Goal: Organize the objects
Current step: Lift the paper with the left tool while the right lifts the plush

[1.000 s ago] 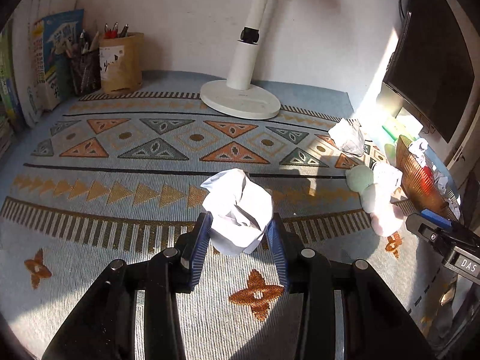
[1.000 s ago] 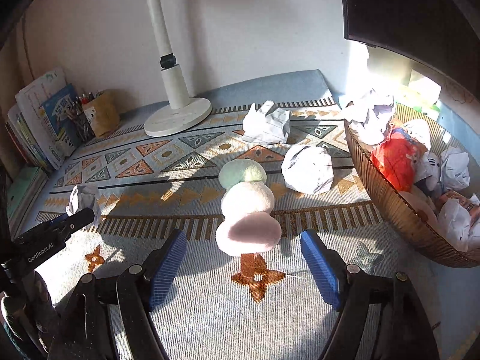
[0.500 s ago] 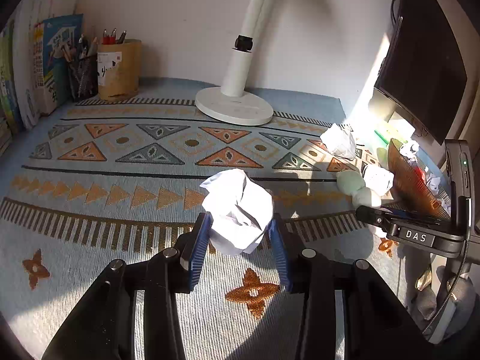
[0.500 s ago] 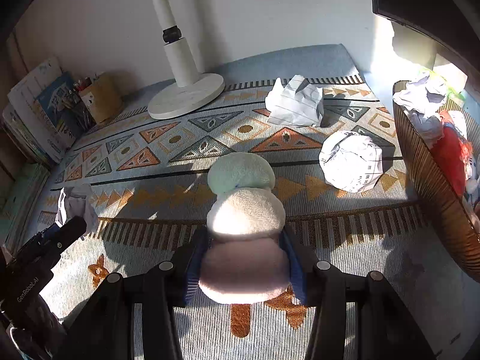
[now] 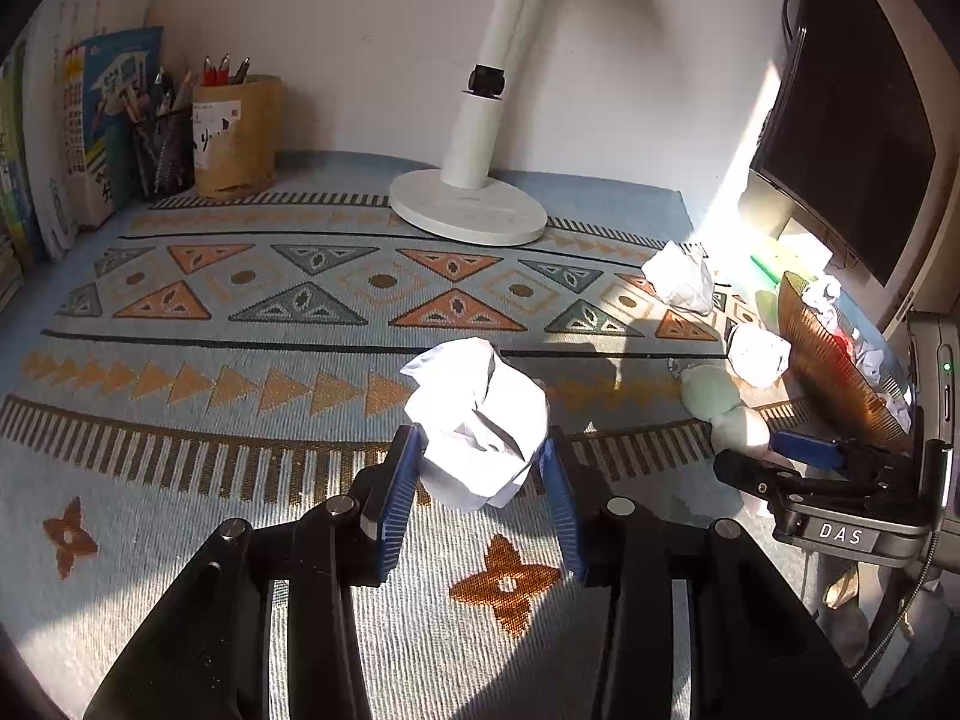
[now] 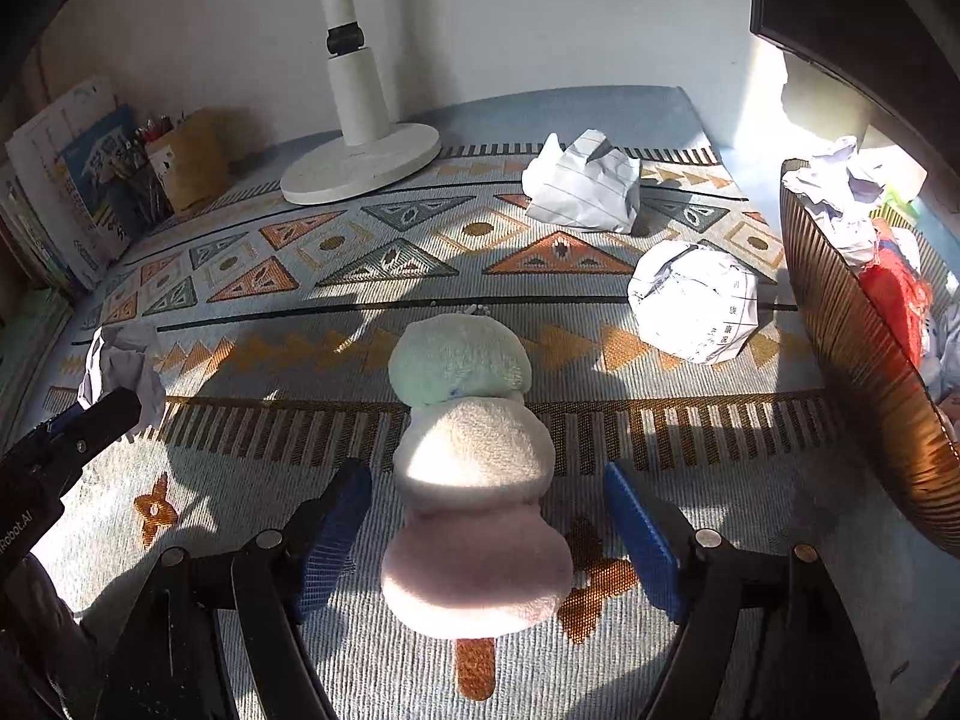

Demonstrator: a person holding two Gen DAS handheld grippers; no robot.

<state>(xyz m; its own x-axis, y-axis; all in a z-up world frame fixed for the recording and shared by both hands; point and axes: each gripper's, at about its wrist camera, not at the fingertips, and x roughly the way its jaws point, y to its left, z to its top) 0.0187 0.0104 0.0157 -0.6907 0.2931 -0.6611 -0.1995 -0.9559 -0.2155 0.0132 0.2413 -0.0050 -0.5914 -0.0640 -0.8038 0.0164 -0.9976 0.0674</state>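
Two views. Left wrist: left gripper (image 5: 477, 495) pinches crumpled paper (image 5: 477, 423); plush skewer (image 5: 723, 405) partly hidden behind right gripper (image 5: 774, 456). Right wrist: jaws just reopened, wide of the plush's pink end; basket (image 6: 864, 360) cut off; lamp (image 6: 360, 162) behind

Count of items in view:

- Loose crumpled paper balls on the mat: three. One at the left (image 5: 477, 423), one lined at the far right (image 6: 581, 183), one printed at the right (image 6: 693, 300).
- Further crumpled papers inside the basket (image 6: 864, 354) at the right edge: several, exact number not determinable.
- Plush skewer toy (image 6: 471, 468): one, with three puffs — green, white, pink.
- Desk lamp (image 6: 360, 162): one.
- Pen holders, far left: two, one brown (image 5: 235, 135), one dark mesh (image 5: 161, 150).
- Monitor (image 5: 858, 138): one.
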